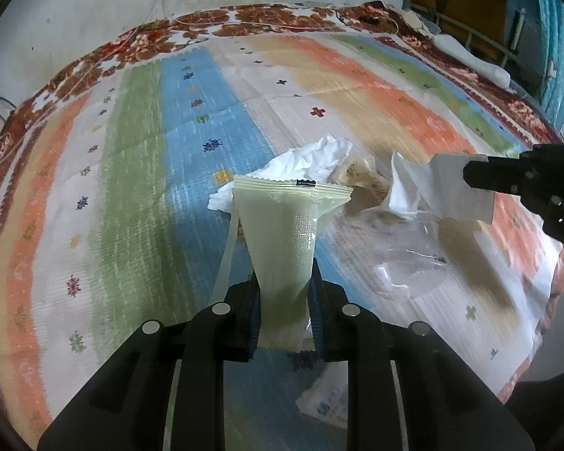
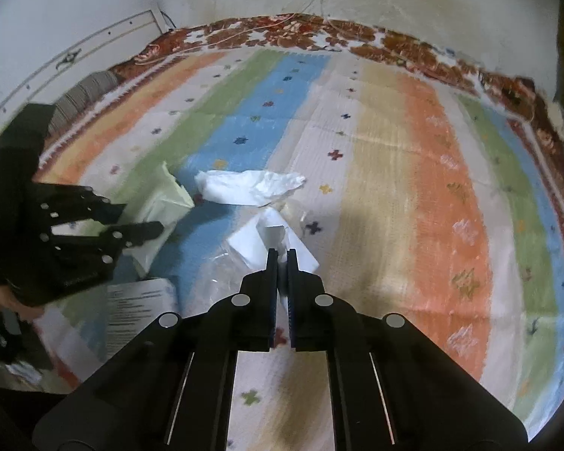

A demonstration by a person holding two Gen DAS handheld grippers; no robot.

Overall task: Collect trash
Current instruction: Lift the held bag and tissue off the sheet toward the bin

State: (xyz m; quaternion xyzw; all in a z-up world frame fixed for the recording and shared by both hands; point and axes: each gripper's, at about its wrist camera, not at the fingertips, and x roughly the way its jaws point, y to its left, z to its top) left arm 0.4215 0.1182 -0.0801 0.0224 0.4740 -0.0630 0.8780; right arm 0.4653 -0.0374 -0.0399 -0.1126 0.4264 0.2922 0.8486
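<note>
Two pieces of trash were already gripped. The left gripper [image 1: 284,312], at the bottom centre of its view, was clamped on a pale green wrapper [image 1: 282,236], whose long axis ran straight up the frame from the jaws to its crimped end. The right gripper [image 2: 282,263] was pinched shut on a white paper piece [image 2: 270,240] that fanned out just above its tips. A crumpled tissue [image 2: 248,186] lay loose on the striped mat [image 2: 432,195], just above that paper, its long axis left to right and its narrow end pointing right. By my judgement the right gripper was nearer to it.
</note>
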